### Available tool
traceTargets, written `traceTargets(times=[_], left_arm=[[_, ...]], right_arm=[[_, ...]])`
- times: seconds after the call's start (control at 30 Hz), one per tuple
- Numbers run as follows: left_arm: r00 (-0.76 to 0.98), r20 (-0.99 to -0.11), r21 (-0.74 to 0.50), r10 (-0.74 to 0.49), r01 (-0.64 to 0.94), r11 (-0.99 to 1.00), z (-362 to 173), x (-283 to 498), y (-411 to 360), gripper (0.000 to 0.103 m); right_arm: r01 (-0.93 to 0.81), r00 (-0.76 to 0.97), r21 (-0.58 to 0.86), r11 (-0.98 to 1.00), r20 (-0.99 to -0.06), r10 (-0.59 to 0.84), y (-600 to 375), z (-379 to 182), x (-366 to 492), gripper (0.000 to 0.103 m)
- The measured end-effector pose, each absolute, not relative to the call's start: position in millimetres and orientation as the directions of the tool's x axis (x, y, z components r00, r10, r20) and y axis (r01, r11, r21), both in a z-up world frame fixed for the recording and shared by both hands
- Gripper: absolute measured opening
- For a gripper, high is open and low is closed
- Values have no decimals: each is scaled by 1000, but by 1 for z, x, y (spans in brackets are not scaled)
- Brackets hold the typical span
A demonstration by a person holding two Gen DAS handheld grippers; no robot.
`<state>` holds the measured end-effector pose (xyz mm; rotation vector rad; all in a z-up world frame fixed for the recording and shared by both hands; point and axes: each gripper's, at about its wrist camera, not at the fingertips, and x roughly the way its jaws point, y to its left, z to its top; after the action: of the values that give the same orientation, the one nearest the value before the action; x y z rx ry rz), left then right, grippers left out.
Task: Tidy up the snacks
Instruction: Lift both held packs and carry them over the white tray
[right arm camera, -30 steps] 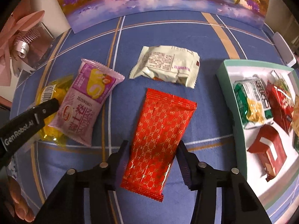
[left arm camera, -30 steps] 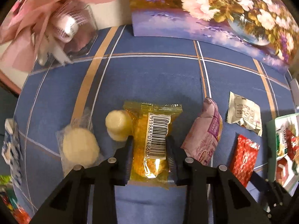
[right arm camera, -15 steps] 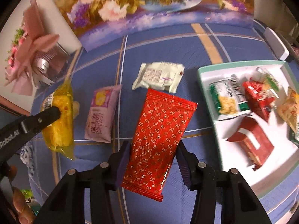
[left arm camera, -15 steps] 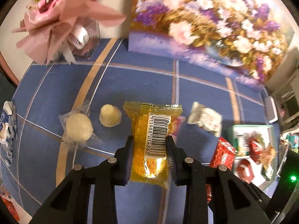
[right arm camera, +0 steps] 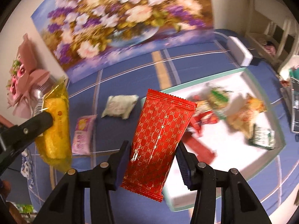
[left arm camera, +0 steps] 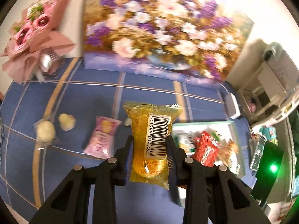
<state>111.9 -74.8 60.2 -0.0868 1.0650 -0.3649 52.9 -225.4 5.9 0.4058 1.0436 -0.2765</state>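
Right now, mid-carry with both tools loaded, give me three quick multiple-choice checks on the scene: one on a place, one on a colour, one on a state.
1. Where does the pink packet lie?
A. in the white tray
B. on the blue tablecloth, outside the tray
C. in the left tool

2. What colour is the packet held by the right tool?
A. red with a gold pattern
B. plain green
C. white

3. What state is the left tool in?
A. open and empty
B. shut on the yellow packet
C. resting on the cloth

Answers:
1. B: it sits on the blue tablecloth, left of the white tray.
2. A: the red packet between its fingers shows gold figures.
3. B: both fingers press the sides of the yellow packet, lifted off the cloth.
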Motion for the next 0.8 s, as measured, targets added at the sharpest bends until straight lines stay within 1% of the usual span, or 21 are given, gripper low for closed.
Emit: traceTargets(times=[0.2,0.37,0.6,0.8], left_arm=[[391,-837,-256,-384,341,905,53,98,-122,34],[360,-850,-244,-384,376,894,29,90,-154,35],[284,-871,-278,-400,387,879,-11,77,-184,35],[250,-878,-299,-409,383,874,-30,67,-196,35]], right_arm=[[480,469,161,863,-878,-97,-271,5,34,52],[541,439,139,829,-888,-138,-306,-1,20,52],[587,391,136,798,-911,-133,-337,-18,10,52],[600,346,120,791,-930,-121,-343,-29,10,52]])
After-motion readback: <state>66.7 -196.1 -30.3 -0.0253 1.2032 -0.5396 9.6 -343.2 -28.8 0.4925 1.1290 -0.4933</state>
